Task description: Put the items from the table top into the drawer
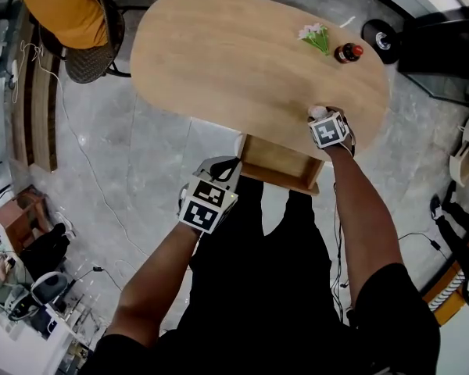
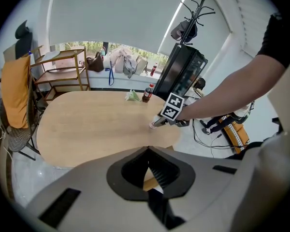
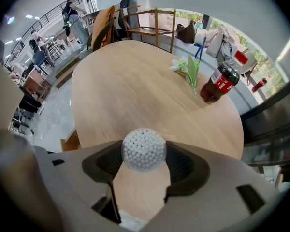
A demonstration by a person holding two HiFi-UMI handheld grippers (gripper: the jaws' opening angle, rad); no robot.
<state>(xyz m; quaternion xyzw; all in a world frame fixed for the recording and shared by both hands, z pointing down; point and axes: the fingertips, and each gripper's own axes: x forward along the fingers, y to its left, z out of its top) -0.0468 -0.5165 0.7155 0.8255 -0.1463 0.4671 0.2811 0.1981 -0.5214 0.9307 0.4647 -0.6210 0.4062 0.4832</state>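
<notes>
A white golf ball [image 3: 144,150] rests on the oval wooden table [image 1: 219,61] at its near right edge. My right gripper [image 1: 326,125] points steeply down over it, open, with the ball between its fingertips. At the table's far right a cola bottle [image 1: 349,52] lies beside a small bunch of green artificial flowers [image 1: 316,36]. Under the near edge, a wooden drawer [image 1: 277,164] stands pulled out. My left gripper [image 1: 211,198] hangs left of the drawer, over the floor. Its jaws meet at the tips and hold nothing [image 2: 148,149].
A chair with an orange jacket [image 1: 70,14] stands at the table's far left, with a wooden shelf [image 2: 63,69] behind it. Right of the table are a black cabinet [image 2: 181,71] and a coat rack [image 2: 193,13]. Cables [image 1: 418,237] trail over the floor on the right.
</notes>
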